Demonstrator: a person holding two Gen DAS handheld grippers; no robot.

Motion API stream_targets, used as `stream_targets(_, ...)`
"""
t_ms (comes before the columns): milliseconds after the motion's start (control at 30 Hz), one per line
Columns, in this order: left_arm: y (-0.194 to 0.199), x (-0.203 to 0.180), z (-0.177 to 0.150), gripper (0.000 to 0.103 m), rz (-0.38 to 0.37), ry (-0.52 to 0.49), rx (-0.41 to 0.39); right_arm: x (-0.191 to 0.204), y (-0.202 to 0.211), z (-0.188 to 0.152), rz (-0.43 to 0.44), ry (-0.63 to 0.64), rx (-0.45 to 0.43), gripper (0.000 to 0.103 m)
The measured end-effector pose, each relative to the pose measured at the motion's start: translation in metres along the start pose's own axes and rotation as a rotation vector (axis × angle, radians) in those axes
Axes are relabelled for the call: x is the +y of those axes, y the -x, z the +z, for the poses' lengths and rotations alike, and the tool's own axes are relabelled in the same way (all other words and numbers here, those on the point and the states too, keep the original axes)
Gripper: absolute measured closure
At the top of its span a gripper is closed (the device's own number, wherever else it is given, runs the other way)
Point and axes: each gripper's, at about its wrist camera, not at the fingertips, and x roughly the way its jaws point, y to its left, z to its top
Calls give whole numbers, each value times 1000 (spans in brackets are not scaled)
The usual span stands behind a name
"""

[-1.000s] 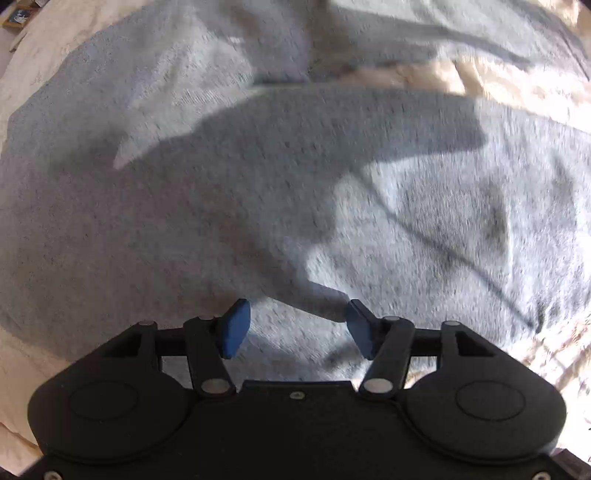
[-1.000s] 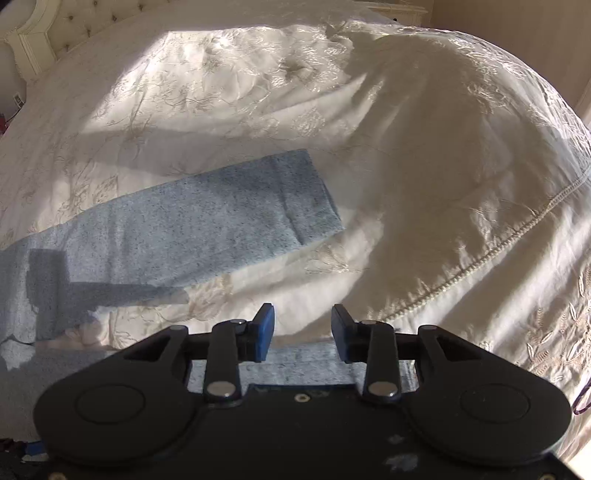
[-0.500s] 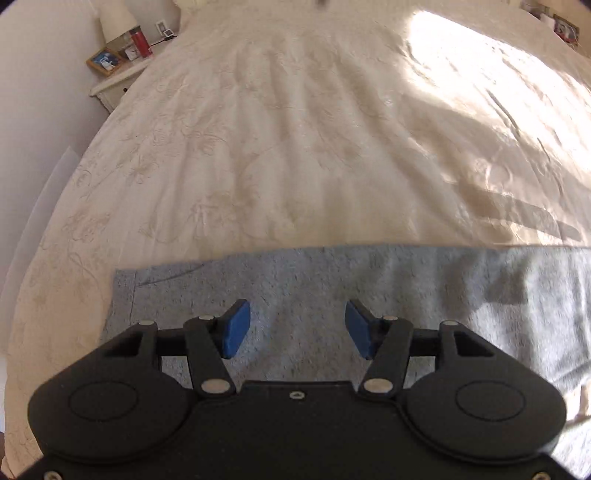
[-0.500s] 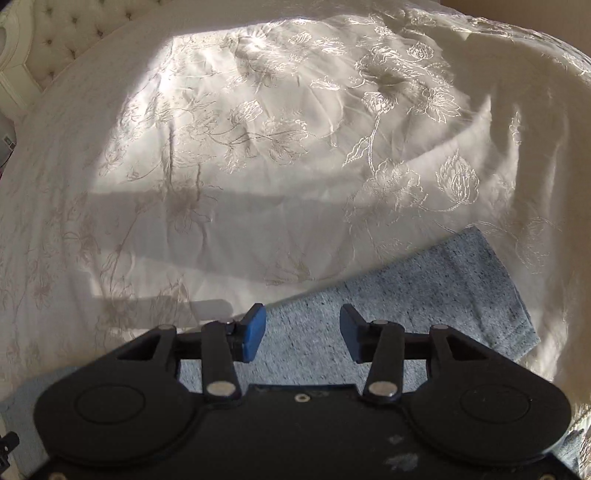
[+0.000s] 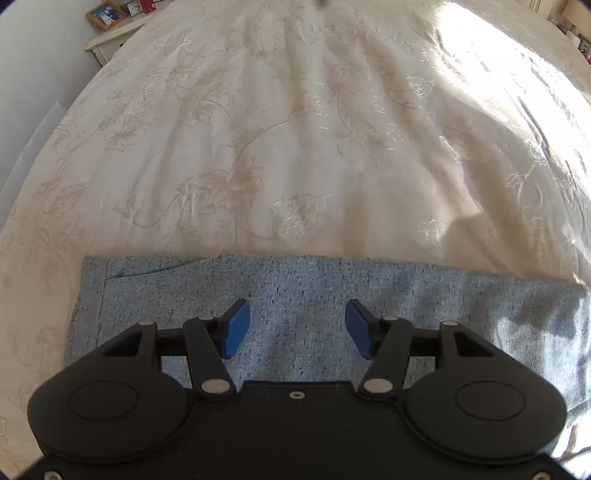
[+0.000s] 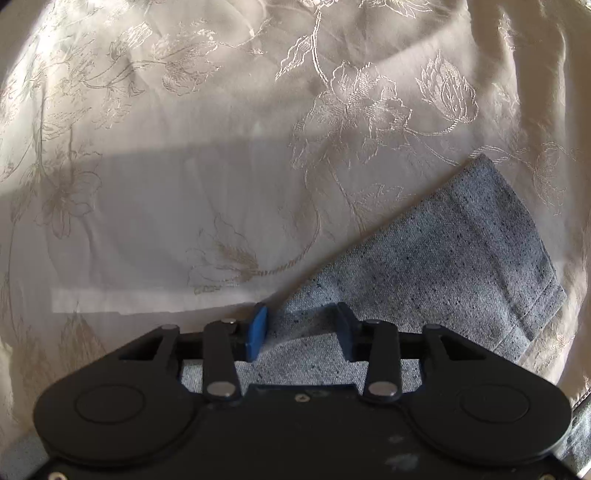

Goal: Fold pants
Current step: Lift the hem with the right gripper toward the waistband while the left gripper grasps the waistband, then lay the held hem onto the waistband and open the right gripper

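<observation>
Light blue-grey pants (image 5: 424,295) lie flat across the cream bedspread (image 5: 295,147), with the waist end and a pocket seam (image 5: 122,271) at the left. My left gripper (image 5: 297,328) hovers open over the cloth near that end, nothing between its blue pads. In the right wrist view a pant leg (image 6: 461,251) runs up to the right and ends in a hemmed cuff (image 6: 543,306). My right gripper (image 6: 301,328) points down onto this leg's upper edge. Its jaws are closing with the fabric between them, and the pads still stand apart.
The embroidered floral bedspread (image 6: 184,147) fills both views, with sun patches and shadows on it. A white nightstand (image 5: 110,40) with a picture frame (image 5: 105,14) stands past the bed's far left corner, beside a pale wall (image 5: 33,66).
The left gripper slid from over the middle of the pants to their waist end. The right gripper dropped and moved to the leg's edge near the cuff, jaws slightly narrower.
</observation>
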Motion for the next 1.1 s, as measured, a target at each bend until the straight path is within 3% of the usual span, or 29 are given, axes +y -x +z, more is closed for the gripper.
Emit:
stream_targets(200,-19,3,33,40,4,48,17,-14,20,-33,58,48,-47,98)
stream_targets(300,-29,9,49,34,-3,89,40,-23,29,-55,72,57,-72,98)
stream_targets(500,-62,11,68,27,5,132,164,-37,31,-87,89,74,-86,98)
stream_targets(767,-101,2,51,20,31,148,327,-43,40,-102,103,102,-106,98)
stream_targets(800,-104,-1,48,28,50,131,333,-43,42,-104,104,103,-108,97)
stream_targets(833,-104,-2,46,44,91,113,329,-44,44,-105,106,104,-109,97)
stream_targets(867,-100,-3,44,51,116,104,312,-50,48,-111,109,101,-111,97)
stream_targets(933,-83,3,38,86,77,122,266,-63,58,-110,119,89,-118,97)
stream_targets(1100,-3,22,2,90,22,130,117,-85,103,-131,148,100,-168,97)
